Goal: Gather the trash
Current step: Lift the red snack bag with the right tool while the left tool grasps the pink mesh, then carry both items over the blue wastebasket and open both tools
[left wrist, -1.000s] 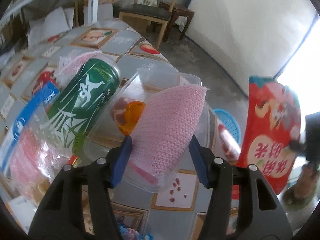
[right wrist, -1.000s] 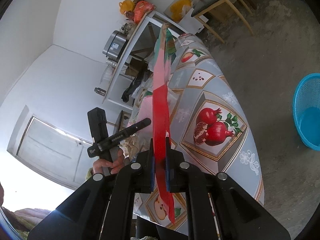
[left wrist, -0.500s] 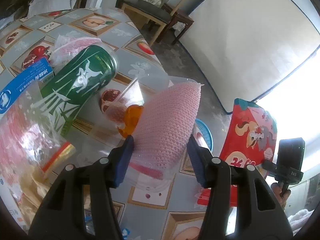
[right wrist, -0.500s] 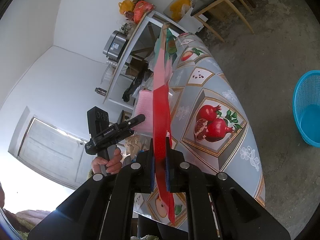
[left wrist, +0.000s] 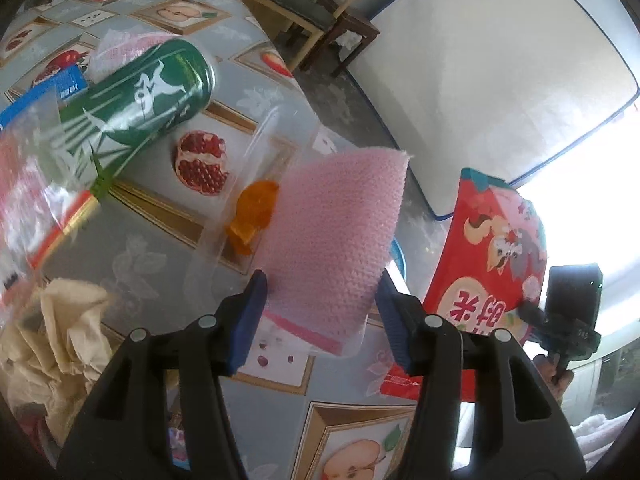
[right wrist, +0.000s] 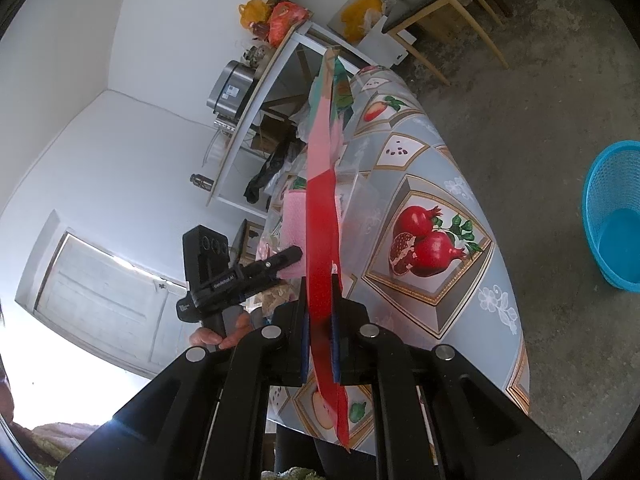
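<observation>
My left gripper (left wrist: 322,304) is shut on a clear plastic container (left wrist: 264,184) that holds a pink foam net (left wrist: 332,228) and orange peel (left wrist: 252,212), lifted above the table. My right gripper (right wrist: 320,320) is shut on a red snack bag (right wrist: 320,240), seen edge-on, held over the table's edge; the bag also shows in the left wrist view (left wrist: 492,248). A green can (left wrist: 140,100) lies on the fruit-patterned tablecloth (left wrist: 132,248). The left gripper shows in the right wrist view (right wrist: 288,258).
A blue trash basket (right wrist: 614,216) stands on the concrete floor right of the table. Crumpled tissue (left wrist: 60,340) and clear packaging (left wrist: 24,184) lie at the left. A wooden chair (right wrist: 432,4), a shelf (right wrist: 260,80) and a mattress (left wrist: 492,60) stand beyond.
My left gripper has lifted the container with the pink net and swung it right, towards the table edge and the red bag. My right gripper holds the bag almost still.
</observation>
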Motion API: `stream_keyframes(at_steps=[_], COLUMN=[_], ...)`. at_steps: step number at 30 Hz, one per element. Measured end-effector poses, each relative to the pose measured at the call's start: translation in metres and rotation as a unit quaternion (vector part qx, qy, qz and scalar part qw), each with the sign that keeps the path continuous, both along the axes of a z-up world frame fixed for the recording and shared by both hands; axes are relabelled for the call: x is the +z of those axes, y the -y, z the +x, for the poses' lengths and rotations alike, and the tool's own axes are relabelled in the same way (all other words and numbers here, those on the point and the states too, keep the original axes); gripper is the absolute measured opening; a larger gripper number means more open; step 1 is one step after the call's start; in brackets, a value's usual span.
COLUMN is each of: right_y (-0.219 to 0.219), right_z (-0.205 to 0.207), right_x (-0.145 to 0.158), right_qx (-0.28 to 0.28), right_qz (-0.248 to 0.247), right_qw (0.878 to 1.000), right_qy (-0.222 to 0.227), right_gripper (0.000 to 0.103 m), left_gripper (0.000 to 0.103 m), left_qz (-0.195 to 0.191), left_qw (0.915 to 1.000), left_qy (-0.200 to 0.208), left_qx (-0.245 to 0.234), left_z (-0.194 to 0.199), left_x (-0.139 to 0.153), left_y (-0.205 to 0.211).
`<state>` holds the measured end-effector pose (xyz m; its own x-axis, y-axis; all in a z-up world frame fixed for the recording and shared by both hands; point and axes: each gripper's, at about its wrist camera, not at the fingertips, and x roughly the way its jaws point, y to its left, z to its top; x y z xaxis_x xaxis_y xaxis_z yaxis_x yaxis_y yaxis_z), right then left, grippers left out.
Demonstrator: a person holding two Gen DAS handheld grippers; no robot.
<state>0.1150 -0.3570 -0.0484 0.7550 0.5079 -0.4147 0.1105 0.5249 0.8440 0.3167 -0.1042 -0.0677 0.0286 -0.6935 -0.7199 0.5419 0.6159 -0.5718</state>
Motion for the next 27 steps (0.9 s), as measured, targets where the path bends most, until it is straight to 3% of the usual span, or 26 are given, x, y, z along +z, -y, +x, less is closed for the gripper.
stream_keyframes(at_steps=[4,8,12,17,22,27], right_y=[0.000,0.001,0.003,0.016,0.048,0.081], right_z=[-0.003,-0.008,-0.013,-0.027,-0.056,-0.082], right_x=[0.002,0.008,0.017,0.029,0.048,0.046], right_qx=[-0.004,-0.013,-0.024,-0.054,-0.121,-0.188], right_qz=[-0.007,-0.023,-0.041,-0.058,-0.100,-0.137], right_qw=[1.000,1.000,0.999,0.997,0.987,0.973], right_qy=[-0.001,0.002,0.011,0.023,0.027,-0.010], right_gripper=[0.009,0.009,0.008,0.008,0.008,0.008], left_gripper=[0.049,0.040,0.036,0.034,0.034,0.034], left_qz=[0.010,0.039,0.074,0.086,0.055,0.016], left_qw=[0.9998,0.9970,0.9894,0.9787,0.9717,0.9778], left_qy=[0.016,0.065,0.122,0.182,0.227,0.206], left_qx=[0.009,0.016,0.027,0.040,0.034,-0.035], left_z=[-0.003,-0.012,-0.024,-0.041,-0.062,-0.081], left_x=[0.002,0.012,0.028,0.057,0.094,0.111], left_y=[0.002,0.007,0.012,0.015,0.030,0.100])
